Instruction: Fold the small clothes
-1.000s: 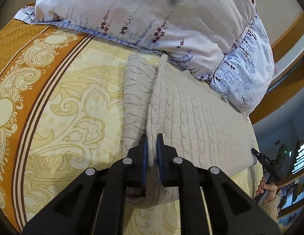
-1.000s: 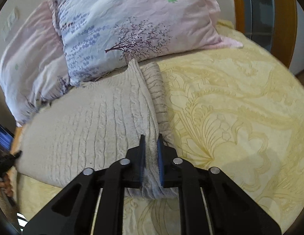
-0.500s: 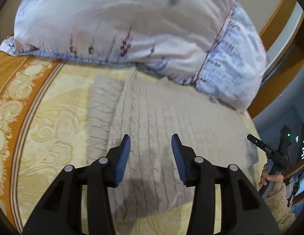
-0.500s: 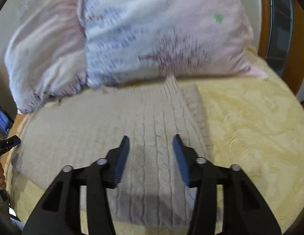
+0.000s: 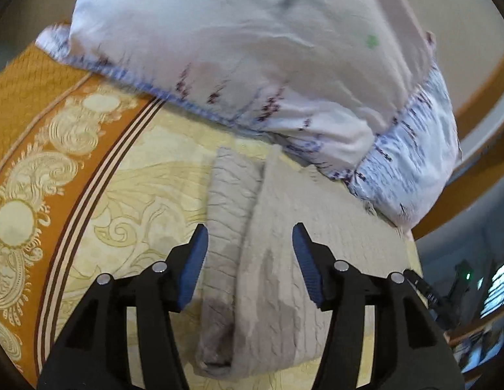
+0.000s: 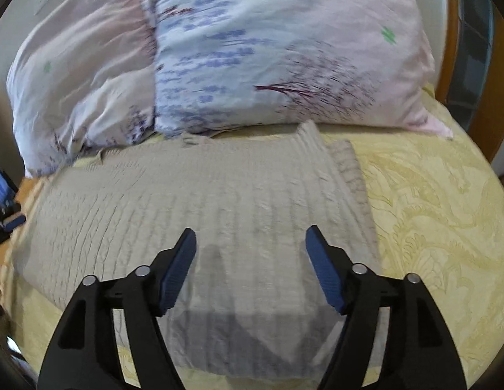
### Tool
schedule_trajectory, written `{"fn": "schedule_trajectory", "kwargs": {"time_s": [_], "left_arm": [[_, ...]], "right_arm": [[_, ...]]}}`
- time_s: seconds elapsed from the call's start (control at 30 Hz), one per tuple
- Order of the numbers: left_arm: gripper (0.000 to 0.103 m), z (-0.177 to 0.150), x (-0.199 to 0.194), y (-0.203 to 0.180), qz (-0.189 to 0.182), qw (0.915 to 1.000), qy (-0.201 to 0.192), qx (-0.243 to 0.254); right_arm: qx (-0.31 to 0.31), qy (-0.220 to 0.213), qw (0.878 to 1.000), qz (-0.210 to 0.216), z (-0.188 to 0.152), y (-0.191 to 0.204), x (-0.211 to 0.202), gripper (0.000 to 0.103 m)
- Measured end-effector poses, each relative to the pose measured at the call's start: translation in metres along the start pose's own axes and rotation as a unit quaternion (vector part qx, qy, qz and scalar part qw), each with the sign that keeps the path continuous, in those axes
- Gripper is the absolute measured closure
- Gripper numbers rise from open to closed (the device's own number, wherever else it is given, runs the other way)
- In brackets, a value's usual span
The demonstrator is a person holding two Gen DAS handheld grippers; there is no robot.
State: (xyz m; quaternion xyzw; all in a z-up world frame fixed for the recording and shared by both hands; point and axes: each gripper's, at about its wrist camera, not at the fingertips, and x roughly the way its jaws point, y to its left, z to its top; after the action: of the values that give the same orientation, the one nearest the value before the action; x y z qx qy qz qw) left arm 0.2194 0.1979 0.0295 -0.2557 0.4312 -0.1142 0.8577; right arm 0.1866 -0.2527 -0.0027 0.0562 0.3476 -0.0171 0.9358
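Showing orange border (image 5: 31, 110), left view only

Both views are evenly lit by soft, diffuse light, with no glare. Motion blur smears the pillows (image 5: 252, 65) beyond the jaws; their print is hard to read. Grey shadows of the fingers fall on the beige knit (image 6: 219, 214) between and just below the jaws. Fisheye distortion bends the edges, and dark vignetting fills the corners.
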Motion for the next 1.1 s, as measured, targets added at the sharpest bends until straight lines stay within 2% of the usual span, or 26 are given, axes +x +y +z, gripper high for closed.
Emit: {"fn": "schedule_trajectory", "kwargs": {"time_s": [0.23,0.4,0.6,0.8,0.97,1.1], "left_arm": [[0.049,0.006,0.026,0.015,-0.011,0.9980,0.030,-0.055],[0.048,0.008,0.032,0.013,-0.027,0.9973,0.026,-0.063],[0.048,0.008,0.037,0.007,-0.029,0.9975,0.021,-0.061],[0.054,0.007,0.043,-0.001,-0.023,0.9975,0.026,-0.062],[0.067,0.005,0.047,-0.006,-0.019,0.9971,0.035,-0.066],[0.072,0.002,0.051,-0.011,-0.033,0.9954,0.051,-0.074]], "right_arm": [[-0.039,0.006,0.999,0.010,-0.001,0.034,0.012,0.030],[-0.050,0.005,0.999,0.006,-0.003,0.042,0.016,0.029],[-0.050,0.002,0.999,0.010,-0.004,0.042,0.018,0.028],[-0.060,-0.005,0.998,0.002,-0.007,0.045,0.019,0.027],[-0.060,-0.005,0.998,0.005,-0.007,0.045,0.020,0.026],[-0.060,-0.007,0.998,0.006,-0.008,0.044,0.019,0.026]]}}
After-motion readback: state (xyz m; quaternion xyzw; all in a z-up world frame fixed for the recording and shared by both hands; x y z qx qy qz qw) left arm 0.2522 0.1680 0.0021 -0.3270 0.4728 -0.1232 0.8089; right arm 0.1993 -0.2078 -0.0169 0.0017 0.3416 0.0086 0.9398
